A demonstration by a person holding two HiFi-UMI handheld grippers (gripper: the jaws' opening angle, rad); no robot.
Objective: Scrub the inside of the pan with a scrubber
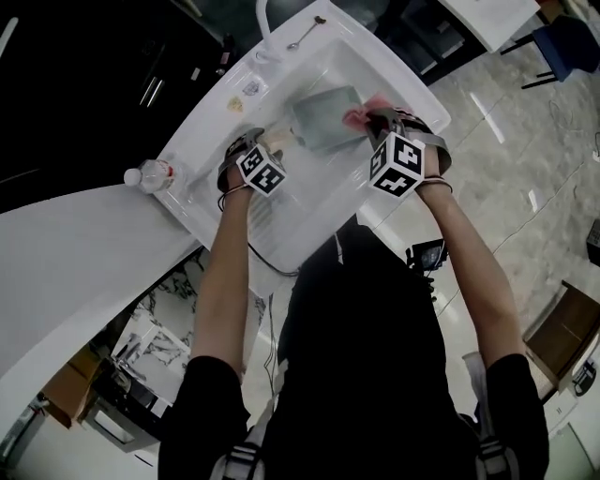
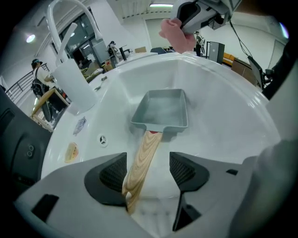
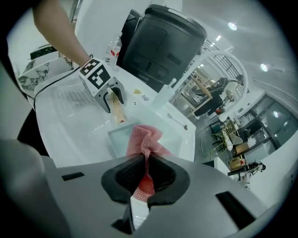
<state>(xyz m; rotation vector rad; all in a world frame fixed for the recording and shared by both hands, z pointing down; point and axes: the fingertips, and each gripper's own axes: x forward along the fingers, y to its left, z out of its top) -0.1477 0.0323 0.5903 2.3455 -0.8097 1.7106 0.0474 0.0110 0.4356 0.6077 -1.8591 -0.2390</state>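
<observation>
A grey rectangular pan lies in the white sink, its wooden handle pointing towards me. My left gripper is open around that handle; the wood rests against the left pad and a clear gap shows on the right side. My right gripper is shut on a pink mesh scrubber, held just above the pan's far right end, apart from its surface.
A white curved faucet rises at the sink's far end, with a spoon on the rim beside it. A water bottle lies on the counter left of the sink. A large black bin stands behind.
</observation>
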